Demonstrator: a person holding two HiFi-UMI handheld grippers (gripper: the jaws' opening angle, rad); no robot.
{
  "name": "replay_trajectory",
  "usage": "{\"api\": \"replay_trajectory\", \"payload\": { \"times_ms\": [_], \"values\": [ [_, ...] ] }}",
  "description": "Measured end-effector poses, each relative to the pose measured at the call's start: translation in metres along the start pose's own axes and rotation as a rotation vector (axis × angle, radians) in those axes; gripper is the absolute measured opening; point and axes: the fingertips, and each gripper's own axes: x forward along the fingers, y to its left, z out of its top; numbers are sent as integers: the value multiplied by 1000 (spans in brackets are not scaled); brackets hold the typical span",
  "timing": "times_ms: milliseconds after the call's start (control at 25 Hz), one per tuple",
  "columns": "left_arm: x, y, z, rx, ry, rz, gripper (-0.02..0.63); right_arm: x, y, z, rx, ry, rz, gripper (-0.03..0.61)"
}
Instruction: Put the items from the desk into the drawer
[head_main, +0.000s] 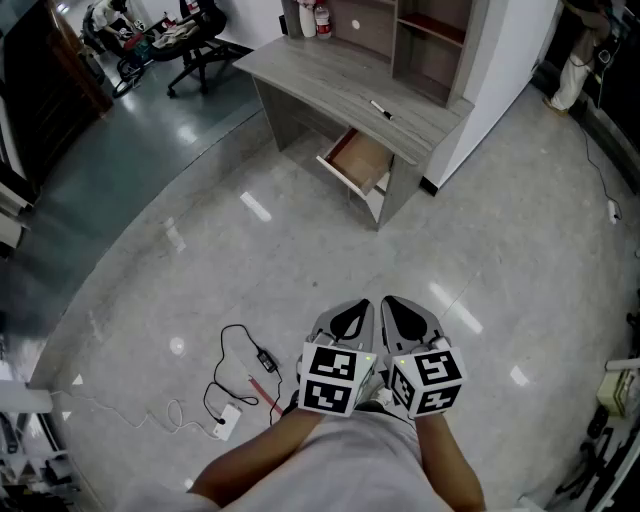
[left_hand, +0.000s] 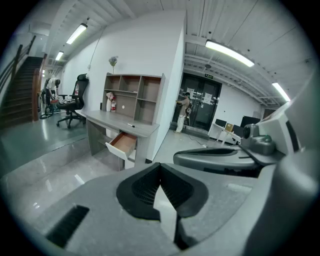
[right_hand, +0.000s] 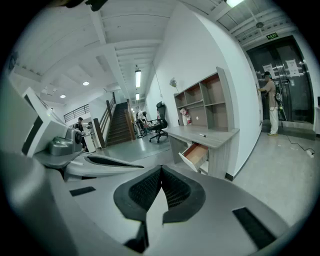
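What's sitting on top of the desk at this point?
A dark marker lies on the desk, above the open drawer. Bottles, one red, stand at one end beside the shelf unit. The shelf compartments' insides are mostly hidden.

Seen from the head camera, the left gripper (head_main: 351, 318) and right gripper (head_main: 404, 316) sit side by side at six o'clock, pointing toward twelve. Each gripper's jaws meet at the tips, holding nothing. Bare forearms (head_main: 262, 458) extend behind them.
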Motion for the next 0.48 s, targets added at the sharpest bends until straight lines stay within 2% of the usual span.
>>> {"api": "replay_trajectory", "payload": {
  "times_ms": [480],
  "values": [
    [-2,51,18,-8,-12,-62,2,41,29,17,-3,0,-52,2]
  ]
}}
